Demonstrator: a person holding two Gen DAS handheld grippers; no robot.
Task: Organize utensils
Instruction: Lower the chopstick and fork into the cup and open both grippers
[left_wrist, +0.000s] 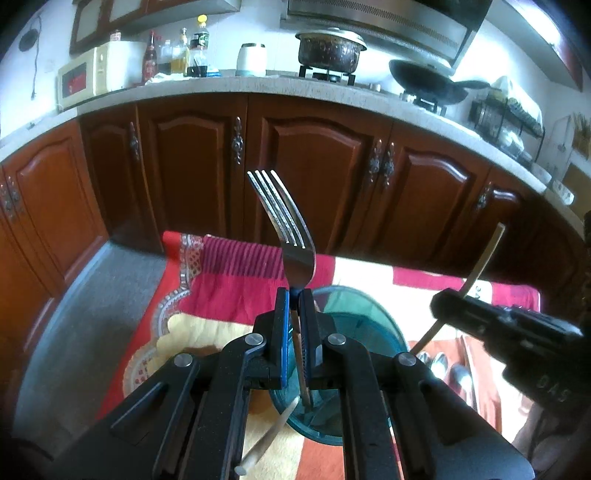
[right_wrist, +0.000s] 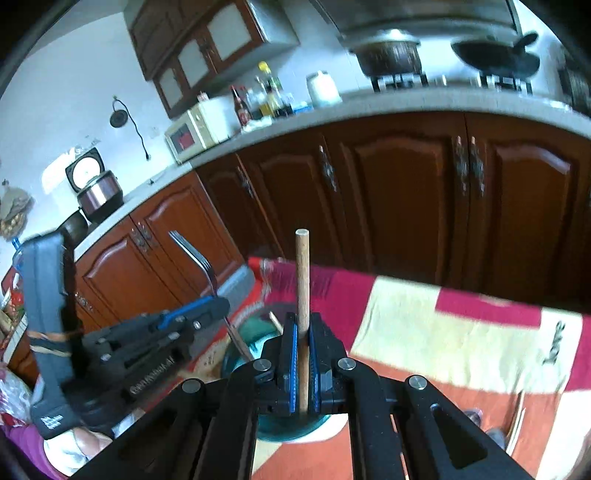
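the patterned red, cream and orange cloth (left_wrist: 236, 280) spreads under me, in front of dark wood cabinets (left_wrist: 314, 166). on it stands a teal holder (left_wrist: 373, 332), directly below both my tools, with one chopstick (left_wrist: 266, 439) leaning out of it. spoons (left_wrist: 439, 365) lie on the cloth to its right. my left gripper (left_wrist: 295, 295) has its jaws pinching a fork (left_wrist: 284, 221) by the handle, tines up, above the holder. my right gripper (right_wrist: 303, 325) has its jaws pressed on a wooden chopstick (right_wrist: 302, 277), upright, also over the holder's mouth.
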